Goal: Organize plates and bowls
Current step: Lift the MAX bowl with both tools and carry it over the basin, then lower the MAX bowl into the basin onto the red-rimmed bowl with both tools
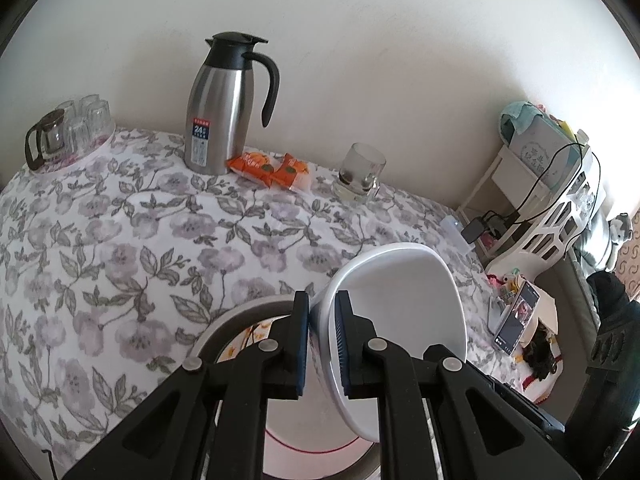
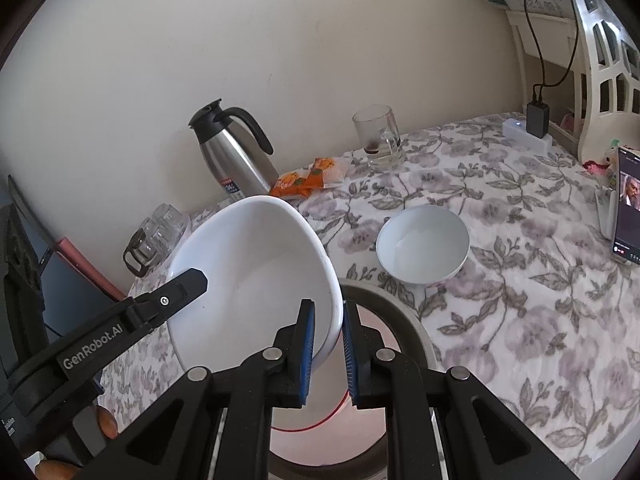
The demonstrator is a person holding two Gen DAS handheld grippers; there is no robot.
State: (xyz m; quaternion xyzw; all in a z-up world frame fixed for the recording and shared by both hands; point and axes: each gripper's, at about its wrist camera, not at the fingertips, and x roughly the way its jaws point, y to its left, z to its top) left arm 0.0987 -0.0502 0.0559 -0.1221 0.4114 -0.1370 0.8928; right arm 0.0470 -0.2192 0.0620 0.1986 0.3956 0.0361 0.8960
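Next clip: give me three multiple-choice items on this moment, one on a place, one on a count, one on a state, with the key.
1. The small bowl sits: A) on a chair B) on the tablecloth C) on the floor.
2. White bowls in the right wrist view: A) one B) two C) four.
3. The large bowl is: A) flat on the tablecloth B) upside down C) tilted, clamped at its rim.
Key: B, it stands upright on the floral tablecloth; B, one held, one standing; C, the jaws of the left gripper and right gripper each pinch its rim.
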